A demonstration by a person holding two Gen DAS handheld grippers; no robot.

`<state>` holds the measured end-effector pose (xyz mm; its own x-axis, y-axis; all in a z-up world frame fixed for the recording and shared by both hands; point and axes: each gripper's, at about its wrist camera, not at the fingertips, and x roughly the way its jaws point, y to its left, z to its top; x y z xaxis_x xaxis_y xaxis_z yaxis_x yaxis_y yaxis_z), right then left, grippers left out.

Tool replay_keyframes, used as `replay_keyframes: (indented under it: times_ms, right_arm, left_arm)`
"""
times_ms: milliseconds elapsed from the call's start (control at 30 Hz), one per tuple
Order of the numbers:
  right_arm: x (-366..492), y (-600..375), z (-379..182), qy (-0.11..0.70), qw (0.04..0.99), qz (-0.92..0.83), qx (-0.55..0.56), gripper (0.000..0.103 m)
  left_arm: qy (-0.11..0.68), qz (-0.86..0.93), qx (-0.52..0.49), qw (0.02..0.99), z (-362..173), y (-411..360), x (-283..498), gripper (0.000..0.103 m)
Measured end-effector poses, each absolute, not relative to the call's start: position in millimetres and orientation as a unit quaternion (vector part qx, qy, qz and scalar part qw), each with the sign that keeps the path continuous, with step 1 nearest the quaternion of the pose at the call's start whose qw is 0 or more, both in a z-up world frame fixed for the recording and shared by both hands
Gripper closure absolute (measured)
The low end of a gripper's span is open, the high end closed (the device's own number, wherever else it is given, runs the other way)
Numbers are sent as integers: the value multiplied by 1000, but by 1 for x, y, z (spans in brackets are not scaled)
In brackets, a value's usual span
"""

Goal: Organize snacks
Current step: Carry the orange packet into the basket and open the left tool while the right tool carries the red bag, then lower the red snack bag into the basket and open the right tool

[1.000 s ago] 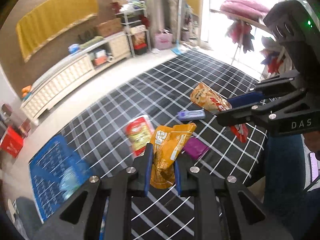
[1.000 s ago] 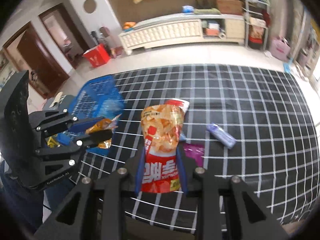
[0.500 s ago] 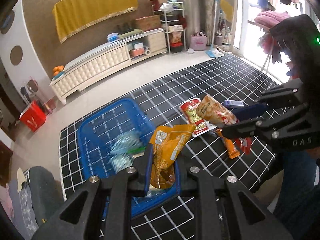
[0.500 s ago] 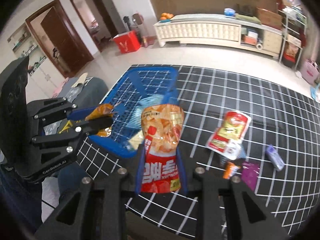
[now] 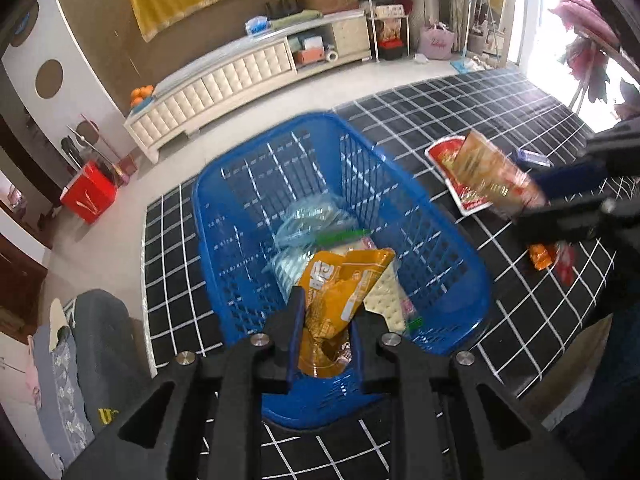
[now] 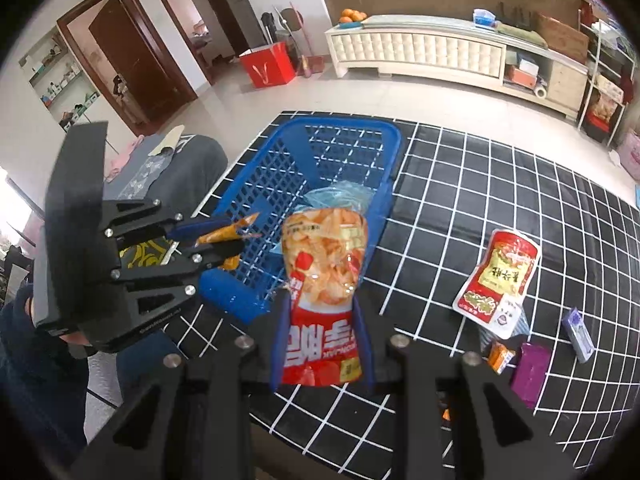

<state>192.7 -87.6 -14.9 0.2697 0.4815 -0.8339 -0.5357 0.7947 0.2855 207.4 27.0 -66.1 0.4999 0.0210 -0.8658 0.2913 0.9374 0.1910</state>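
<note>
My left gripper (image 5: pixel 326 316) is shut on an orange-yellow snack bag (image 5: pixel 340 292) and holds it over the near end of the blue basket (image 5: pixel 240 216). Clear wrapped packs (image 5: pixel 312 224) and a cracker pack (image 5: pixel 384 300) lie inside the basket. My right gripper (image 6: pixel 322 320) is shut on a red and orange chip bag (image 6: pixel 324 280), held above the table just right of the blue basket (image 6: pixel 340 152). In the right wrist view the left gripper (image 6: pixel 224 240) hangs over the basket's left rim.
On the black grid cloth (image 6: pixel 520 200) right of the basket lie a red pouch (image 6: pixel 498 276), a small orange pack (image 6: pixel 500 356), a purple packet (image 6: pixel 530 368) and a pale blue pack (image 6: pixel 578 334). A grey chair (image 5: pixel 100 320) stands left of the table.
Both grippers swung left with their bags. The left one now hangs over the basket's near end; the right one has come closer to the basket's right side.
</note>
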Motion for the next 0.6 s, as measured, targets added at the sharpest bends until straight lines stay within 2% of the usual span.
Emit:
replay_keyframes:
  times_ms: [133,200,233,400,600]
  right_arm:
    - [194,-87,-18,517,794,318,-29,69]
    - [193,-85,-19,519,793,319,-31,69]
    - [193,-85,-19,519,792,319,-31,69]
    - [192,-81,-20,521,789,323,-29,69]
    - [188,-73,-16,517,789,331,-35,69]
  left_arm:
    - [510,-84,142,844,-80,36,210,70]
    - [520,-85,143,838,-85,36,210,55]
    - [521,-84,149,836,-86,35,208,52]
    - [516,-85,144,840,-79,37,199,46]
    - [493,-68,111,860,-56,54,186,45]
